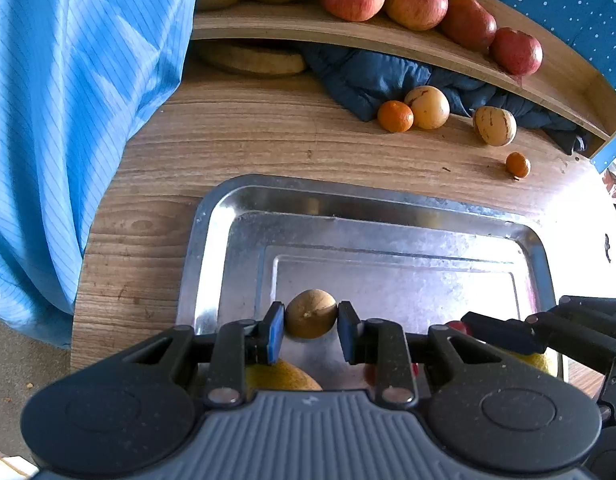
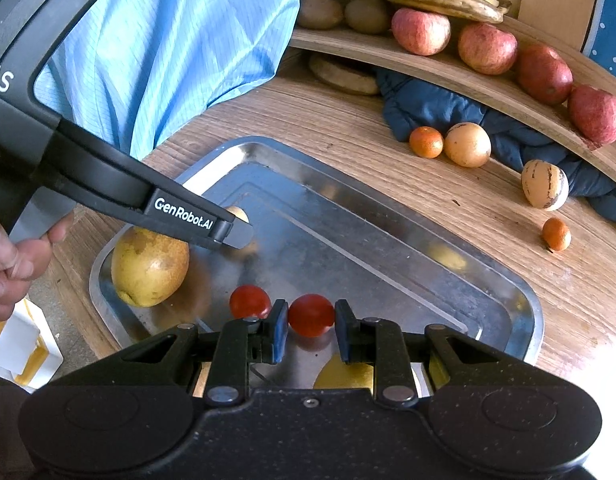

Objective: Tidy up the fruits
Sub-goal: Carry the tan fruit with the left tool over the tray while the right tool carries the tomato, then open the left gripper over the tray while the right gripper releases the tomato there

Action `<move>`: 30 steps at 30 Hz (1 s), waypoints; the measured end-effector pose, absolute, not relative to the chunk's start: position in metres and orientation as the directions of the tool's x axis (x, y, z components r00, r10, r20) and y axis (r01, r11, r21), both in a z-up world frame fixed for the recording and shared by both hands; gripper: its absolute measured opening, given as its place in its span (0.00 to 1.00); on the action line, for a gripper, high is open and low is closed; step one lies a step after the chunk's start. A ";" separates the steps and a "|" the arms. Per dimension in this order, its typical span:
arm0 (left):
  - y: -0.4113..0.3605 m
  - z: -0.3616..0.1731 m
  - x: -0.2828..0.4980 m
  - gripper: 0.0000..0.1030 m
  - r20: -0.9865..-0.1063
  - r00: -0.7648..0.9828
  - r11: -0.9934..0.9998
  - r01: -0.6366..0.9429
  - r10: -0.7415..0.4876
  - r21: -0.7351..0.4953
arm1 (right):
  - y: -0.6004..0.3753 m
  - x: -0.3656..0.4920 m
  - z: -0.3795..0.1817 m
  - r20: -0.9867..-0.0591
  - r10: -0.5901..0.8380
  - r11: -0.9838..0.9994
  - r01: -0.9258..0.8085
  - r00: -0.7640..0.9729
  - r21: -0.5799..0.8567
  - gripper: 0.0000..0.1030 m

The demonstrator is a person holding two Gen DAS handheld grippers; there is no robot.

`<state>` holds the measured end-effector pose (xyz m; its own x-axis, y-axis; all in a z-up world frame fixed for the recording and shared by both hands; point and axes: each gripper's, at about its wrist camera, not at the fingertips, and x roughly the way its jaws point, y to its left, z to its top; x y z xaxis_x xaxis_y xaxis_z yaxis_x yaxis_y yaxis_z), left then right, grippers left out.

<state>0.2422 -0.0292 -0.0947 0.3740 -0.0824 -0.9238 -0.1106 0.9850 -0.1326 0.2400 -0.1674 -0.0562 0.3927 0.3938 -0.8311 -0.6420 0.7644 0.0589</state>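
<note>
A steel tray (image 1: 387,204) (image 2: 527,304) lies on the wooden table. My left gripper (image 1: 311,326) is shut on a small tan round fruit (image 1: 310,318) just above the tray floor; in the right wrist view that gripper (image 2: 240,236) reaches in from the left and the fruit (image 2: 238,213) peeks out behind its tip. My right gripper (image 2: 311,326) is shut on a red cherry tomato (image 2: 311,315). A second cherry tomato (image 2: 250,301) and a yellow pear (image 2: 149,267) rest in the tray. The right gripper's arm (image 1: 547,328) shows at the left wrist view's right edge.
Loose on the table lie an orange (image 2: 426,142), a yellow round fruit (image 2: 467,145), a striped fruit (image 2: 544,184) and a small orange (image 2: 556,233). A curved wooden shelf (image 2: 467,76) holds apples, kiwis and bananas. Dark blue cloth (image 2: 427,104) sits under it. A person's blue sleeve (image 1: 68,100) hangs at left.
</note>
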 end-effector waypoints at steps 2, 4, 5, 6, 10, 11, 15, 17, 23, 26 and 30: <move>-0.029 -0.095 0.242 0.30 -0.925 0.372 0.985 -0.111 -0.081 -0.131 | -0.168 0.240 -0.056 -0.831 0.394 0.764 -0.642 0.393 0.059 0.26; -0.029 -0.095 0.242 0.30 -0.925 0.373 0.985 -0.111 -0.079 -0.129 | -0.168 0.240 -0.056 -0.831 0.394 0.764 -0.642 0.393 0.059 0.26; -0.029 -0.095 0.242 0.30 -0.925 0.373 0.985 -0.112 -0.078 -0.129 | -0.168 0.240 -0.056 -0.831 0.394 0.764 -0.642 0.393 0.059 0.26; -0.029 -0.095 0.242 0.30 -0.925 0.372 0.985 -0.112 -0.078 -0.128 | -0.168 0.240 -0.056 -0.831 0.394 0.764 -0.643 0.393 0.059 0.26; -0.030 -0.094 0.240 0.31 -0.924 0.373 0.986 -0.112 -0.076 -0.127 | -0.169 0.240 -0.056 -0.830 0.396 0.763 -0.643 0.393 0.059 0.27; -0.031 -0.093 0.239 0.31 -0.924 0.375 0.986 -0.112 -0.075 -0.125 | -0.169 0.240 -0.056 -0.829 0.396 0.763 -0.643 0.394 0.059 0.28; -0.030 -0.088 0.236 0.39 -0.919 0.388 0.985 -0.120 -0.068 -0.124 | -0.170 0.238 -0.056 -0.825 0.400 0.764 -0.643 0.399 0.060 0.31; -0.030 -0.084 0.234 0.45 -0.915 0.399 0.985 -0.125 -0.062 -0.121 | -0.172 0.236 -0.054 -0.819 0.403 0.766 -0.640 0.409 0.057 0.36; -0.031 -0.067 0.226 0.68 -0.895 0.444 0.984 -0.137 -0.041 -0.113 | -0.181 0.229 -0.043 -0.792 0.414 0.780 -0.623 0.449 0.055 0.52; -0.033 -0.058 0.219 0.81 -0.884 0.467 0.985 -0.139 -0.028 -0.105 | -0.188 0.224 -0.036 -0.777 0.424 0.786 -0.615 0.466 0.061 0.62; -0.034 -0.049 0.208 0.86 -0.878 0.478 0.986 -0.134 -0.026 -0.102 | -0.198 0.214 -0.028 -0.757 0.441 0.792 -0.606 0.482 0.075 0.76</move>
